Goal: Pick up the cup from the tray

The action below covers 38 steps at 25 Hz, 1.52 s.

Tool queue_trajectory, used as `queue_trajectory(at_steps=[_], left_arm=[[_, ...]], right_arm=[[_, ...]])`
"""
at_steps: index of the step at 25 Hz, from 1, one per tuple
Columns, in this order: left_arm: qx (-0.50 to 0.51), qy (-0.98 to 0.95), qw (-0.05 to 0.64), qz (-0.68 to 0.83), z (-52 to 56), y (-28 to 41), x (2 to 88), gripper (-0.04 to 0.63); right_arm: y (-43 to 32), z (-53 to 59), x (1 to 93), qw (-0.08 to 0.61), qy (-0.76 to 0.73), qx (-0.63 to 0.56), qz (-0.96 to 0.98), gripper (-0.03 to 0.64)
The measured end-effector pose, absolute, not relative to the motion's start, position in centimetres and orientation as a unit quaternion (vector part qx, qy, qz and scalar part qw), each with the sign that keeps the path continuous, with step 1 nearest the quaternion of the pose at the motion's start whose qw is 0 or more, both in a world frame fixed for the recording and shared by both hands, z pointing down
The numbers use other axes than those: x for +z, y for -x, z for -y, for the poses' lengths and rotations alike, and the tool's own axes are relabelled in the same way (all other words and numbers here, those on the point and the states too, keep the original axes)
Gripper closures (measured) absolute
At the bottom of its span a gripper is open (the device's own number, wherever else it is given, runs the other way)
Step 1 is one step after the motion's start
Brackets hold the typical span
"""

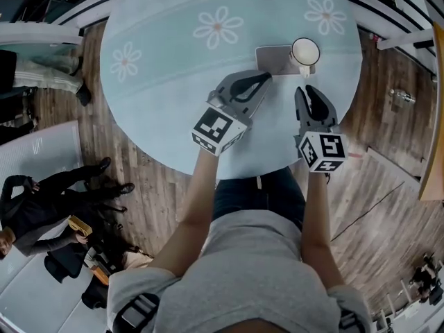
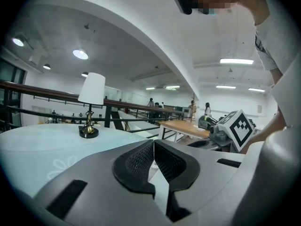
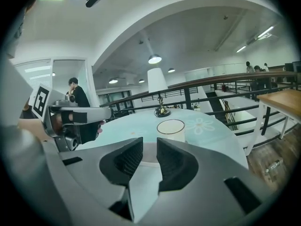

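The cup [image 1: 305,51] stands upright at the right end of the tray [image 1: 272,60] on the counter [image 1: 173,82]. It is straight ahead of your right gripper [image 1: 306,92] and just beyond its tips. That gripper is empty, with its jaws part-way apart and a gap that looks narrower than the cup. Your left gripper [image 1: 266,78] is clenched on nothing near the tray's front edge, farther off. Your right hand is the better placed.
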<state>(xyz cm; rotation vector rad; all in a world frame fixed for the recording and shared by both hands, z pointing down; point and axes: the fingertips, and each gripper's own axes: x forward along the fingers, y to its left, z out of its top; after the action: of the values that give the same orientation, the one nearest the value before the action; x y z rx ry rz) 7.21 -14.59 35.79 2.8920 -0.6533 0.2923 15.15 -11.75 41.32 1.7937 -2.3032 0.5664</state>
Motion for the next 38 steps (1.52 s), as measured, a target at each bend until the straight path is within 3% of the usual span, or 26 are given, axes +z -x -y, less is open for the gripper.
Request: queue_trajectory(at_steps=[11, 24, 28, 38], left_arm=[[0.135, -0.965, 0.087, 0.206, 15.0, -9.0, 37.8, 0.585], [0.141, -0.958, 0.085, 0.234, 17.0, -6.7, 37.9, 0.585], [0.138, -0.957, 0.091, 0.239, 17.0, -6.3, 38.0, 0.586], [0.141, -0.953, 0.103, 0.249, 16.3, -5.3, 38.8, 0.586]], right_arm=[[-18.7, 15.4, 45.3, 0.131, -0.562, 0.203, 0.791, 0.502], [-16.3, 16.8, 48.0, 0.189, -0.421, 0.197, 0.865, 0.495], [-16.1, 16.9, 48.0, 0.181, -0.406, 0.210, 0.871, 0.532], [-14.0, 16.8, 47.7, 0.201, -0.372, 0.181, 0.888, 0.546]])
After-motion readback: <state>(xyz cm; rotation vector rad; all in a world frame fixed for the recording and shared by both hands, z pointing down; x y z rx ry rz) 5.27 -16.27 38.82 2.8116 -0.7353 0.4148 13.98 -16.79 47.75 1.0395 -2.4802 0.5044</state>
